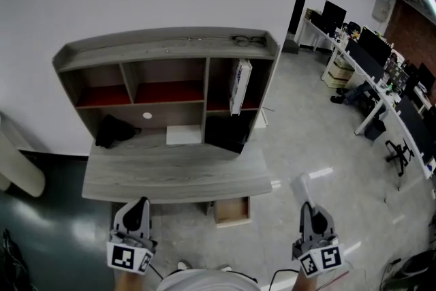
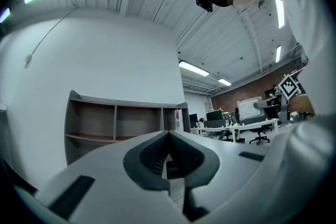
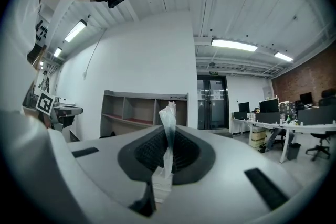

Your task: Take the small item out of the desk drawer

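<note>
A grey wooden desk (image 1: 177, 177) with a shelf hutch stands against the white wall. Under its front edge a small wooden drawer (image 1: 232, 211) stands pulled out. My right gripper (image 1: 306, 206) is low at the right, away from the desk, shut on a small clear plastic packet (image 1: 300, 185). In the right gripper view the packet (image 3: 168, 118) sticks up, twisted, from between the closed jaws of the right gripper (image 3: 169, 136). My left gripper (image 1: 141, 202) hovers just before the desk's front edge at the left. Its jaws (image 2: 168, 136) meet with nothing between them.
A black object (image 1: 112, 129) and a white sheet (image 1: 184, 135) lie on the desk under the hutch. A white box (image 1: 240, 85) stands in the right compartment. Office desks with monitors (image 1: 371, 54) line the right side, across bare concrete floor (image 1: 306, 133).
</note>
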Demonstrator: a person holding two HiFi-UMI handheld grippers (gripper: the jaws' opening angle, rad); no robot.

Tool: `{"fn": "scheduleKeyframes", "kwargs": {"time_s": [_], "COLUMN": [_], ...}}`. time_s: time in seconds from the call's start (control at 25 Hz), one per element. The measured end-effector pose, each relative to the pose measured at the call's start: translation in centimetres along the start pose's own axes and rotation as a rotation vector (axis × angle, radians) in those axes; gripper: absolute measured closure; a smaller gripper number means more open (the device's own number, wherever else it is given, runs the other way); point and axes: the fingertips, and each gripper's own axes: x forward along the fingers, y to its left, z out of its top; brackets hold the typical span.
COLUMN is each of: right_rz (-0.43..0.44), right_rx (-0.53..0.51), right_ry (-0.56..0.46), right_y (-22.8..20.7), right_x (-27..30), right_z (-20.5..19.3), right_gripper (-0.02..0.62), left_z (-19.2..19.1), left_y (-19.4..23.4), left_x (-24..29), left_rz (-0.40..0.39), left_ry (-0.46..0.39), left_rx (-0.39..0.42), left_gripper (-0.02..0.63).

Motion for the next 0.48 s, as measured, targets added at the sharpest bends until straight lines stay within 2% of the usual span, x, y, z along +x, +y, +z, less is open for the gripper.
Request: {"fn": "scheduleKeyframes", "kwargs": {"time_s": [0.48], "right_rz": [0.025], "right_rx": [-0.052], "right_ry": [0.016], "right_y": [2.1], "right_x": [-0.1], "right_z": [-0.5], "right_gripper": [0.566], "left_z": [-0.3], "left_y": [-0.3], "left_x": [-1.2], "left_rz": [-0.013], "left_ry": [0.015], "left_rx": [-0.003], "left_gripper": [0.589]}}
